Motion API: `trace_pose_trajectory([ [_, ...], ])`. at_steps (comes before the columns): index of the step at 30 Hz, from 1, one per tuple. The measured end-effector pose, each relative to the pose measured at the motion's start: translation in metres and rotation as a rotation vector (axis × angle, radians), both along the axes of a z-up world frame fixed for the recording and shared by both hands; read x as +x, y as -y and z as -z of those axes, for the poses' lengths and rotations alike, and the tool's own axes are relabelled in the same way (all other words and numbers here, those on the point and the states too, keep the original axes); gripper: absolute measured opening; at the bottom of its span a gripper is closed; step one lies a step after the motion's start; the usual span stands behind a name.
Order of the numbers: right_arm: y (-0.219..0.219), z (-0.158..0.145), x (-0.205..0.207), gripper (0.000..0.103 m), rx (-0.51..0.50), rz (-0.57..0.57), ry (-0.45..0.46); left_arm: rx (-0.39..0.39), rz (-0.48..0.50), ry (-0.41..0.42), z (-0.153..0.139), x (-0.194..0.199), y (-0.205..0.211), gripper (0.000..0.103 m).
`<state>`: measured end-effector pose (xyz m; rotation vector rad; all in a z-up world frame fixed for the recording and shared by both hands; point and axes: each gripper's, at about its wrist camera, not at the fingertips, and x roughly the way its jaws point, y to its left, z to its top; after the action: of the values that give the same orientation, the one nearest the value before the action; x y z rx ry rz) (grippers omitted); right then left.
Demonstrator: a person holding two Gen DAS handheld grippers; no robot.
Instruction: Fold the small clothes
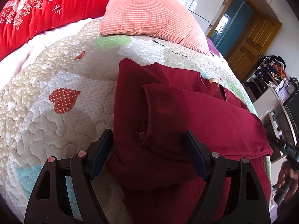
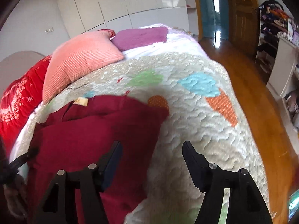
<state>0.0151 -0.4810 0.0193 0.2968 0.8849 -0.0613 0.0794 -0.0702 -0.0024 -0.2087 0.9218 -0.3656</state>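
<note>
Both tongs are spread apart, gripping nothing — my left tongs (image 1: pixel 148 145) straddle the folded-in sleeve (image 1: pixel 158 108) of the maroon sweater (image 1: pixel 205 115), my right tongs (image 2: pixel 152 155) hover at its side edge. It lies flat mid-bed on the quilt (image 1: pixel 56 71), so folds stay square.

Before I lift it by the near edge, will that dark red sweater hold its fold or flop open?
The dark red sweater will probably flop: the folded sleeve lies loose on top. The thick-looking knit likely sags between pinch points. The quilt looks textured, so dragging may bunch it.
</note>
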Motion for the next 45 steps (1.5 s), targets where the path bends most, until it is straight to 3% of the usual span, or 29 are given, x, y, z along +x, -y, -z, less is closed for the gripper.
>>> trace_pose_trajectory([
  [2, -0.011, 0.016, 0.0, 0.062, 0.013, -0.042, -0.036, 0.008, -0.002, 0.002, 0.0, 0.0, 0.002, 0.078],
  [3, -0.019, 0.019, 0.0, 0.038, -0.021, -0.075, -0.044, 0.01, -0.001, 0.002, 0.001, -0.001, 0.002, 0.078],
  [4, -0.028, 0.019, 0.0, 0.028, -0.084, -0.116, -0.043, 0.011, 0.0, 0.002, 0.001, -0.001, 0.002, 0.078],
  [5, -0.039, 0.014, -0.002, 0.024, -0.219, -0.12, -0.026, 0.015, 0.001, 0.003, 0.0, -0.002, 0.002, 0.078],
  [7, -0.044, 0.01, -0.001, 0.006, -0.415, -0.061, -0.023, 0.024, 0.001, 0.007, -0.001, -0.005, 0.001, 0.078],
  [8, -0.033, 0.012, 0.001, 0.001, -0.43, 0.002, -0.049, 0.031, -0.002, 0.009, -0.002, -0.006, 0.0, 0.078],
  [11, -0.006, 0.02, -0.006, 0.001, -0.147, 0.002, -0.065, 0.045, -0.006, 0.004, -0.003, -0.013, -0.002, 0.078],
  [12, -0.004, 0.017, -0.017, 0.001, -0.125, 0.005, -0.042, 0.053, -0.007, 0.004, -0.004, -0.017, -0.003, 0.078],
  [14, -0.005, 0.01, -0.034, 0.003, -0.102, -0.01, -0.009, 0.082, -0.012, 0.008, -0.006, -0.025, -0.003, 0.078],
  [15, -0.007, 0.007, -0.041, 0.009, -0.068, -0.02, 0.006, 0.1, -0.015, 0.01, -0.006, -0.03, -0.003, 0.078],
  [16, -0.008, 0.007, -0.045, 0.017, -0.043, -0.02, 0.011, 0.115, -0.017, 0.015, -0.007, -0.034, -0.002, 0.078],
  [17, -0.007, 0.006, -0.046, 0.039, -0.023, 0.002, 0.016, 0.126, -0.019, 0.021, -0.008, -0.038, -0.001, 0.078],
  [18, -0.007, 0.007, -0.047, 0.049, -0.003, 0.019, 0.025, 0.134, -0.022, 0.03, -0.01, -0.044, -0.001, 0.078],
  [19, -0.005, 0.008, -0.045, 0.053, 0.026, 0.029, 0.032, 0.138, -0.026, 0.036, -0.011, -0.049, -0.001, 0.078],
  [25, 0.004, 0.009, -0.031, 0.053, 0.186, 0.115, 0.05, 0.167, -0.044, 0.05, -0.015, -0.08, -0.005, 0.078],
  [30, -0.001, -0.006, -0.042, 0.053, 0.058, 0.176, 0.062, 0.189, -0.031, 0.053, -0.016, -0.091, -0.002, 0.078],
  [35, 0.004, -0.004, -0.045, 0.058, 0.109, 0.169, 0.07, 0.21, -0.013, 0.054, -0.014, -0.096, 0.003, 0.078],
  [41, 0.0, -0.007, -0.04, 0.071, 0.175, 0.142, 0.119, 0.219, -0.01, 0.045, -0.008, -0.095, 0.006, 0.078],
  [45, -0.016, 0.012, -0.015, 0.073, 0.167, 0.047, 0.032, 0.219, -0.014, 0.035, -0.006, -0.094, 0.006, 0.078],
])
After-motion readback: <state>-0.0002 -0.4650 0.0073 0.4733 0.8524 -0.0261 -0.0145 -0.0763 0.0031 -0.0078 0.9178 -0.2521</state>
